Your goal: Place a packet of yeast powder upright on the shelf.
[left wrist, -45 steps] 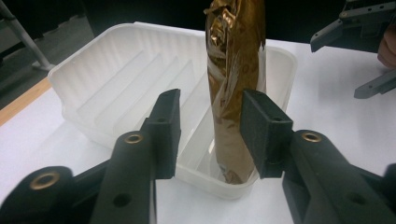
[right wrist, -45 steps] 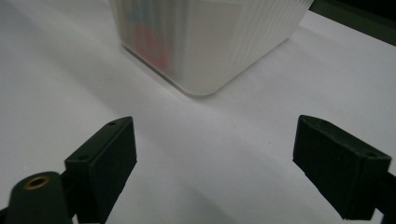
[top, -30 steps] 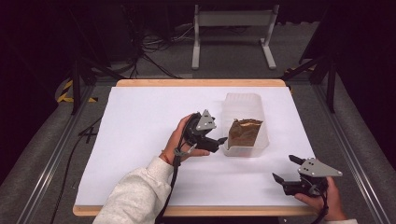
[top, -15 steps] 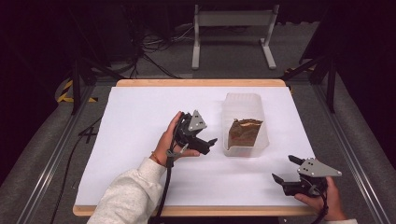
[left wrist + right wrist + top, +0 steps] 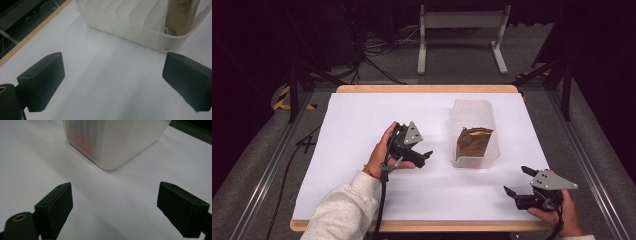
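A translucent plastic container (image 5: 475, 116) stands right of the table's middle with a brown packet (image 5: 474, 142) upright inside it. A hand holds my left gripper (image 5: 424, 157) just left of the container, apart from it and pointing at it. Its jaws have just been opening and stand open with nothing between them. In the left gripper view (image 5: 112, 67) the container (image 5: 130, 32) and the packet (image 5: 180, 17) lie ahead. My right gripper (image 5: 518, 181) rests open and empty near the front right edge. The right gripper view (image 5: 115, 195) faces a corner of the container (image 5: 112, 142).
White paper (image 5: 362, 125) covers the wooden table (image 5: 427, 88). Dark floor, cables and a white stand (image 5: 462, 22) lie beyond the far edge. Metal rails run along both sides.
My left gripper has drawn back to the left, away from the container, and a little lower. The right gripper has stayed where it was.
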The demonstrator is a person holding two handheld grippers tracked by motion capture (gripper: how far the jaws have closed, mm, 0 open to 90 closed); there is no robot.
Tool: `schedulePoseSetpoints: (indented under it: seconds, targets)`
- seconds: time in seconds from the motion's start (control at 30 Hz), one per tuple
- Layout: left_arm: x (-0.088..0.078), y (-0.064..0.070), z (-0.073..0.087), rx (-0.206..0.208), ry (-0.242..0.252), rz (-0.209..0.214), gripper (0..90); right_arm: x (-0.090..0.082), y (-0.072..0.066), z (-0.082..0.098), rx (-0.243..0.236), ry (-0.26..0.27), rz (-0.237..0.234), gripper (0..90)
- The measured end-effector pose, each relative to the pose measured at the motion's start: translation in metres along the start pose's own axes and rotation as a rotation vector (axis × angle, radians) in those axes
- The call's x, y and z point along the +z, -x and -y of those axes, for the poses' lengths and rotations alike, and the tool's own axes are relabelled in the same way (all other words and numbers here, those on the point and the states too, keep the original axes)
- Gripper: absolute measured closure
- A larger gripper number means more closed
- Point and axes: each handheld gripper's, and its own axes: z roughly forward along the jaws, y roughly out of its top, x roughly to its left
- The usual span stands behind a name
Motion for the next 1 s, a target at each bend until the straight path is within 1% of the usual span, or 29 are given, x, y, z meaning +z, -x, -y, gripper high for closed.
schedulePoseSetpoints:
  seconds: [0.23, 0.3, 0.4, 0.5, 0.53, 0.6, 0.67, 0.77, 0.87, 0.93, 0.97, 1.0]
  targets:
    - [-0.004, -0.002, 0.009, 0.019, -0.018, -0.026, 4.8, 0.000, -0.001, -0.001, -0.010, -0.001, 0.004, 13.9]
    - [-0.006, -0.003, 0.012, 0.016, -0.018, -0.022, 4.8, 0.000, -0.001, -0.001, -0.011, -0.004, 0.004, 13.9]
    - [-0.010, -0.005, 0.017, 0.026, -0.031, -0.037, 5.3, 0.001, -0.001, -0.001, -0.018, -0.005, 0.003, 13.9]
    - [-0.013, -0.006, 0.024, 0.019, -0.045, -0.027, 5.4, 0.002, -0.001, -0.002, -0.021, -0.009, 0.002, 13.9]
    - [-0.015, -0.006, 0.026, 0.023, -0.045, -0.029, 5.4, 0.002, -0.002, -0.002, -0.025, -0.008, -0.001, 13.8]
    - [-0.017, -0.007, 0.031, 0.015, -0.050, -0.023, 5.3, 0.003, -0.002, -0.002, -0.027, -0.011, 0.000, 13.8]
    - [-0.020, -0.008, 0.036, 0.013, -0.048, -0.032, 5.1, 0.003, -0.002, -0.002, -0.031, -0.014, 0.000, 13.7]
    - [-0.025, -0.008, 0.043, 0.019, -0.062, -0.042, 5.3, 0.003, -0.002, -0.003, -0.034, -0.013, 0.003, 13.6]
    - [-0.030, -0.010, 0.051, 0.013, -0.074, -0.047, 5.2, 0.002, -0.002, -0.003, -0.040, -0.017, 0.008, 13.6]
    - [-0.033, -0.010, 0.055, 0.021, -0.088, -0.059, 5.1, 0.002, -0.001, -0.002, -0.041, -0.014, 0.012, 13.6]
    - [-0.033, -0.010, 0.055, 0.021, -0.088, -0.059, 5.0, 0.002, -0.001, -0.002, -0.041, -0.014, 0.012, 13.6]
    - [-0.037, -0.012, 0.059, 0.015, -0.089, -0.064, 5.0, 0.001, -0.001, -0.003, -0.043, -0.015, 0.016, 13.5]
